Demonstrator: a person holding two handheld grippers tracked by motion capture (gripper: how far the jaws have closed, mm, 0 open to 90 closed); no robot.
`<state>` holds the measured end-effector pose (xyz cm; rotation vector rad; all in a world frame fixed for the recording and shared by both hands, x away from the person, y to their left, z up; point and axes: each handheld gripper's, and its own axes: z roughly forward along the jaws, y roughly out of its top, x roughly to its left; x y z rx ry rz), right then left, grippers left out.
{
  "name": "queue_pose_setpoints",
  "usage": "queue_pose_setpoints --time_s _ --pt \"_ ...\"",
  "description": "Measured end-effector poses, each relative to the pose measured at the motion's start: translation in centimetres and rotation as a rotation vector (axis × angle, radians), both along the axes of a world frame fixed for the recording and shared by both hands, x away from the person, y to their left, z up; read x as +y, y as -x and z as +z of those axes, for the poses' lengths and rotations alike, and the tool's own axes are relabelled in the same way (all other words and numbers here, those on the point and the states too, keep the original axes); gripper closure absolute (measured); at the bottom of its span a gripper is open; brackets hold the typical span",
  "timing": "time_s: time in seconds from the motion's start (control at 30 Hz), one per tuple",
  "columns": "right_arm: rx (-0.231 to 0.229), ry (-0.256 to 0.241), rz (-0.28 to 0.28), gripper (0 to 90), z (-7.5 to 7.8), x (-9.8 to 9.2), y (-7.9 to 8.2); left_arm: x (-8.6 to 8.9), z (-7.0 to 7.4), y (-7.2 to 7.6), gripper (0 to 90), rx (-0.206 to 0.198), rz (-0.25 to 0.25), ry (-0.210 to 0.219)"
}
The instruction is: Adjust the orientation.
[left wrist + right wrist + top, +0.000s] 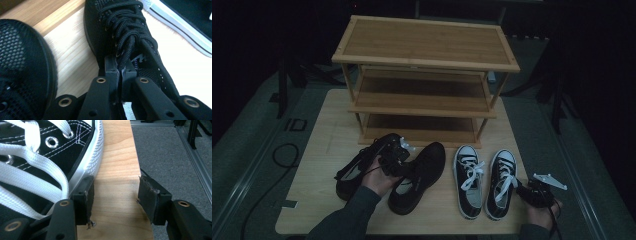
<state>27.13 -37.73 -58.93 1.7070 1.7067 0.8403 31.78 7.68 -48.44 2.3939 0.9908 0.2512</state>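
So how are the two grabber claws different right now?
The left gripper has its jaws pressed shut on the tongue and laces of the black mesh lace-up shoe. The right gripper has its jaws wide apart, holding nothing, with bare wooden board between them, beside the black canvas sneaker with white laces. Both have black jaws and sit low over the light wooden board.

Your left tool has matt black plastic jaws with brass-coloured rivets, pinched on the woven cord laces of a black mesh-cloth shoe. Your right tool carries worn, frayed rubbery pads. The sneaker beside it is stitched black canvas with a ribbed, glossy white rubber edge. The bench is smooth, pale grained wood.
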Motion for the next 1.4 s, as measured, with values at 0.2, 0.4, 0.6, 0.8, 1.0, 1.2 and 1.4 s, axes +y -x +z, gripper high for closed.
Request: queue_pose_setpoints --time_s 0.2,0.4,0.6,0.8,1.0,1.2,1.4 --pt "0.000 0.000 0.000 46.2 0.0 0.0 0.0 1.0 0.0 0.0 87.7 0.006 0.004 0.003" --pt "0.000 -0.001 -0.001 46.2 0.0 0.0 0.0 1.3 0.1 0.0 87.8 0.001 0.008 0.001" --pt "0.000 -0.001 0.000 46.2 0.0 0.0 0.0 2.2 0.0 0.1 87.8 0.003 0.025 0.010" --pt "0.000 0.002 0.000 46.2 0.0 0.0 0.0 3.0 0.0 0.4 87.8 -0.004 0.035 0.013" --pt "0.000 0.002 0.000 46.2 0.0 0.0 0.0 3.8 -0.1 0.5 87.7 -0.011 0.053 0.021" --pt "0.000 0.003 -0.003 46.1 0.0 0.0 0.0 5.1 -0.1 0.9 87.8 -0.013 0.086 0.028" --pt "0.001 0.003 -0.004 46.1 0.0 0.1 0.0 6.0 -0.1 1.1 87.8 -0.012 0.103 0.037"
